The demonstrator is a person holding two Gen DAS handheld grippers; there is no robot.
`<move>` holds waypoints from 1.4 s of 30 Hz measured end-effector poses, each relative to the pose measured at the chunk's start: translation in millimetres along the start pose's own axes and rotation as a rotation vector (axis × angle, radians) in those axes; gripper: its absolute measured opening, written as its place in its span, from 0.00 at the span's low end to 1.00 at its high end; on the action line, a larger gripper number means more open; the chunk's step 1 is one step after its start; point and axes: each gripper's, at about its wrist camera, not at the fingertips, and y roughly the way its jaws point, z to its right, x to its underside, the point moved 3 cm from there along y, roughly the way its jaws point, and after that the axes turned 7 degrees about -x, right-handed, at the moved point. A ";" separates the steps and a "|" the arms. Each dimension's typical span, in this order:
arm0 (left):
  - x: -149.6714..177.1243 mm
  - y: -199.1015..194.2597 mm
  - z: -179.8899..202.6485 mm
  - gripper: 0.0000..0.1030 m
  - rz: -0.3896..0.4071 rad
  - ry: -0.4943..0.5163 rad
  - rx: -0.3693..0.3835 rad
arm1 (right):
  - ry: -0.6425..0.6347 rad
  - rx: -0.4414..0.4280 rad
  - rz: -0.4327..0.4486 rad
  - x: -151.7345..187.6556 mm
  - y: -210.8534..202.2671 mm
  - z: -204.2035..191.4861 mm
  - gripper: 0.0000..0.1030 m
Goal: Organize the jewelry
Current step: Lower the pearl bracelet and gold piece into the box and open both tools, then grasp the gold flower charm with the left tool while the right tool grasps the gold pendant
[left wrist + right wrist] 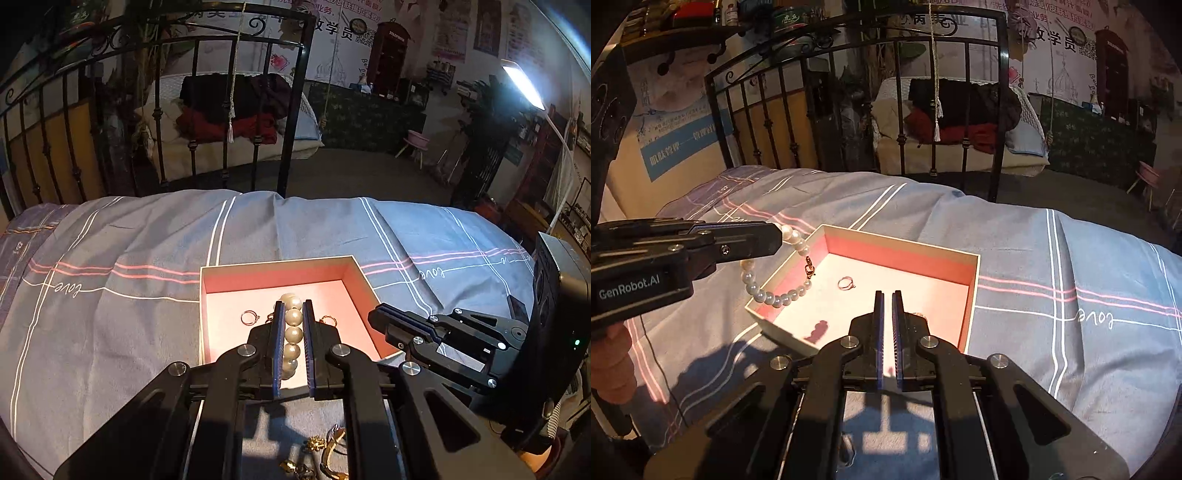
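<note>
left wrist view: my left gripper (293, 308) pinches the pearl bracelet (291, 332) over the pink-lined box (975, 280), clasp end draped inside near a ring (846, 283); right gripper (888, 299) nearly closed, empty; i'd lower before letting go so beads clear the rim.

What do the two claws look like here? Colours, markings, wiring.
Both are matte black with silver screw heads on the linkages and flat parallel fingers lined with blue ribbed pads. The left claw carries white "GenRobot.AI" lettering on its body and a thin black cable trails below it. The right claw shows a small green LED on its black housing.
</note>
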 end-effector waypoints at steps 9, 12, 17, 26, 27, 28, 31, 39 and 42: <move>-11.3 38.4 8.8 0.09 -0.052 0.006 -0.016 | 0.016 0.022 -0.041 -3.9 32.4 19.1 0.05; -6.4 51.6 13.9 0.09 -0.078 0.022 -0.025 | 0.026 0.022 -0.060 1.2 39.3 22.5 0.05; 6.1 69.6 10.2 0.09 -0.122 0.042 -0.059 | 0.024 0.017 -0.094 7.7 49.3 25.2 0.05; 17.7 86.5 1.2 0.09 -0.174 0.046 -0.097 | 0.011 0.001 -0.125 14.9 61.0 20.1 0.05; 18.9 88.2 0.6 0.09 -0.183 0.045 -0.098 | 0.007 0.002 -0.129 15.2 61.5 18.9 0.05; 20.0 89.3 0.0 0.09 -0.190 0.045 -0.097 | 0.003 0.003 -0.131 15.7 61.0 18.7 0.05; 22.8 88.4 -0.3 0.09 -0.189 0.048 -0.097 | -0.001 -0.007 -0.127 16.5 58.6 16.4 0.06; 29.2 42.2 -9.1 0.54 -0.101 0.013 -0.081 | -0.035 0.041 -0.082 26.4 25.1 9.2 0.57; 49.7 12.5 -14.1 0.60 -0.075 0.012 -0.076 | -0.028 0.043 -0.065 42.6 -3.0 7.3 0.58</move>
